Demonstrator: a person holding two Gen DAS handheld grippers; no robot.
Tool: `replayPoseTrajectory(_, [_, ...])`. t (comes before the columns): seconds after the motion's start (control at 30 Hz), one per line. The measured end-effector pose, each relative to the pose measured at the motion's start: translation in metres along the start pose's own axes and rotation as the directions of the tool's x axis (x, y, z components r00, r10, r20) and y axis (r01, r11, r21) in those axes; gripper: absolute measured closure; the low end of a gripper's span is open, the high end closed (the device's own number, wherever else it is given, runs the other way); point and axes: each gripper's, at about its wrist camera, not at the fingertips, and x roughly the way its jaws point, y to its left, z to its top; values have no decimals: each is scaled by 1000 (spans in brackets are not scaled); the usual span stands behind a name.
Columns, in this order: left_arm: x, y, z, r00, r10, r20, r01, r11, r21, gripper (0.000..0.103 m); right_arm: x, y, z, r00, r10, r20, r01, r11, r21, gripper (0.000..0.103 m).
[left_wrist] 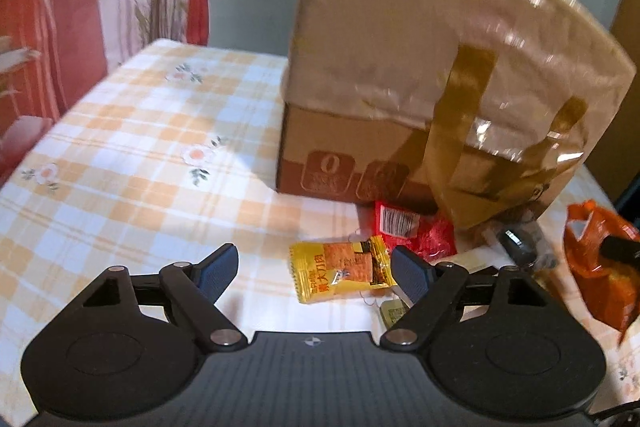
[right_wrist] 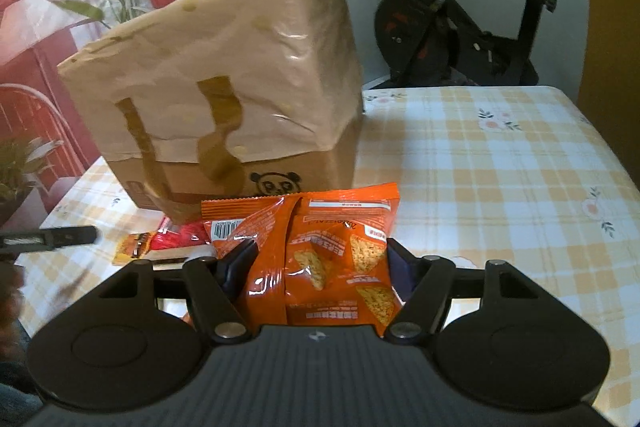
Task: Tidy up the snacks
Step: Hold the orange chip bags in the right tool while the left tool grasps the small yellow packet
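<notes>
Right claw point(right_wrist: 318, 267) straddles a light, crinkly orange chip bag point(right_wrist: 320, 259), unclamped; left claw point(left_wrist: 314, 267) gapes at six o'clock from the box, best pinching its sealed edge.

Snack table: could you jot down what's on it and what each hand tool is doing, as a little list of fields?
Table cover: yellow-and-white checked cloth with flowers
Large item: cardboard box under a beige plastic bag
Left gripper: open, fingers either side of a yellow crinkly snack packet
Right gripper: fingers around an orange foil chip bag; firm grip unclear
Also lying there: red shiny wrapper
</notes>
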Motion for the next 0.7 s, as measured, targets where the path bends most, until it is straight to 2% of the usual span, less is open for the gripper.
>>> replayPoseTrajectory(0.27, [34, -7, 1, 999, 16, -32, -15, 999, 45, 20, 7, 7, 1, 1000, 15, 3, -15, 1000, 5, 33])
replayPoseTrajectory(0.5, [25, -3, -3, 998, -33, -49, 34, 999, 23, 22, 5, 11, -1, 1000, 8, 14, -8, 1000, 11, 33])
replayPoseTrajectory(0.7, [23, -8, -15, 996, -1, -84, 7, 998, 65, 22, 5, 12, -4, 1000, 6, 14, -6, 1000, 17, 33])
